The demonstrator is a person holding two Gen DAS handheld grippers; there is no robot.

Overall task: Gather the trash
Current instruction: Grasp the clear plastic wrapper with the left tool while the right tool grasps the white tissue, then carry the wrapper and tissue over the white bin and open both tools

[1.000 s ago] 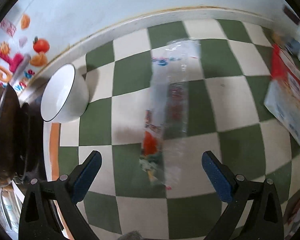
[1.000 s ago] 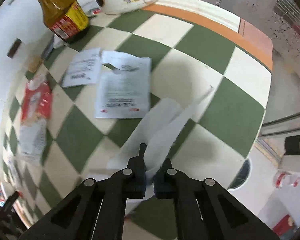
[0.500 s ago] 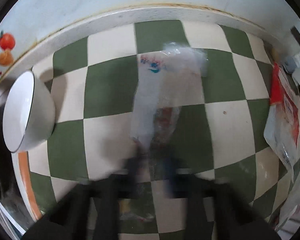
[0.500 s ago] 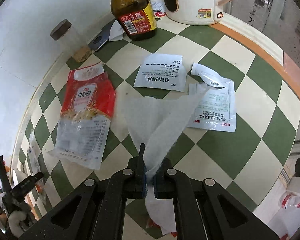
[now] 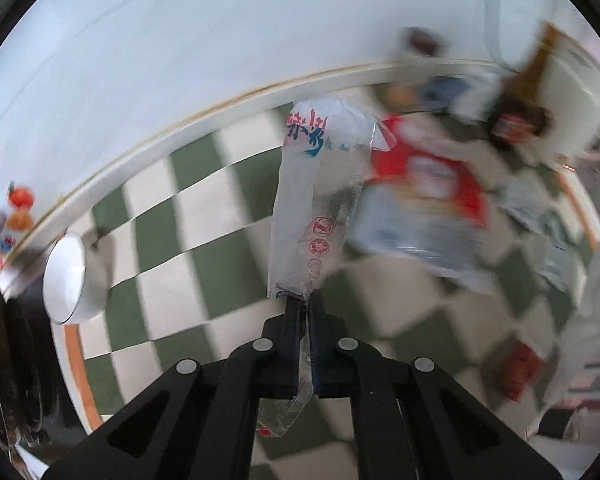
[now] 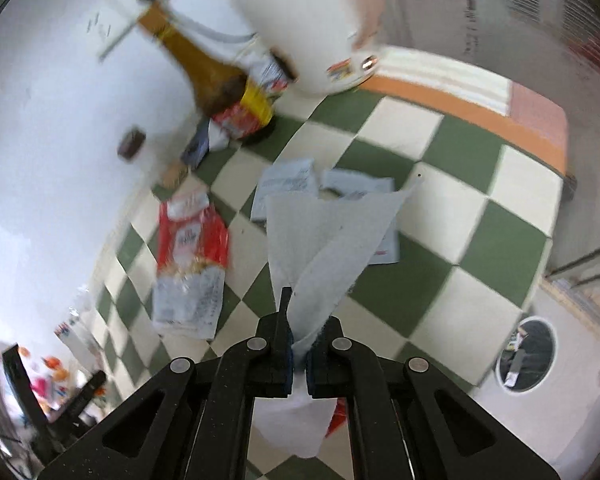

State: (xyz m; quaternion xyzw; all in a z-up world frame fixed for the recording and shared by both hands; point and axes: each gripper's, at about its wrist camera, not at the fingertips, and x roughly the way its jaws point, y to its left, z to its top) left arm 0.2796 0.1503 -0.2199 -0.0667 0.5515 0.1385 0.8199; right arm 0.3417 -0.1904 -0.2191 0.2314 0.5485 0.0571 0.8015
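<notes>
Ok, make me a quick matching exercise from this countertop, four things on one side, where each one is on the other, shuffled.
Things:
1. clear plastic wrapper
2. white paper towel
3. red and white bag
4. white bowl

Places:
A. flat on the checkered counter
B. pinched in the right gripper
C. on the counter, tipped on its side
D. pinched in the left gripper

Pairs: 1-D, 2-B, 3-A, 4-C
</notes>
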